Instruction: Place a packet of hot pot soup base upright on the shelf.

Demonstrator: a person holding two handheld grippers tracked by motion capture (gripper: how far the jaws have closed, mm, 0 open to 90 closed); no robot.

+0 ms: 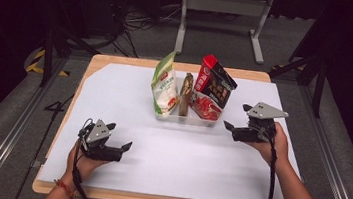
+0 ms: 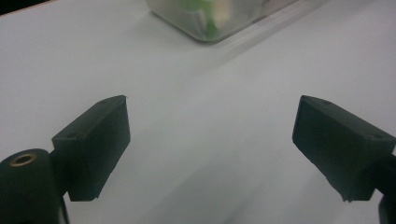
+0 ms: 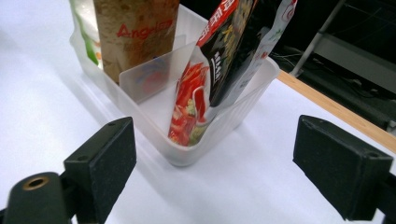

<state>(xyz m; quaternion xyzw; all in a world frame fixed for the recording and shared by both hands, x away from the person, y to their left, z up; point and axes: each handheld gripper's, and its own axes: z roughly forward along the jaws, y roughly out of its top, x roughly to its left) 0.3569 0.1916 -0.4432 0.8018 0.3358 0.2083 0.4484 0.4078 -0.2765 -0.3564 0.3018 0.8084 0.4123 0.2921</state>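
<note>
1. High view: a clear plastic bin sits mid-table on a white sheet, holding a green-white pouch, a brown packet and a red-black packet.
2. Right gripper hovers just beside the bin's right end, jaws wide apart, empty.
3. Left gripper rests near the front edge, well apart from the bin, jaws spread, empty.
</note>
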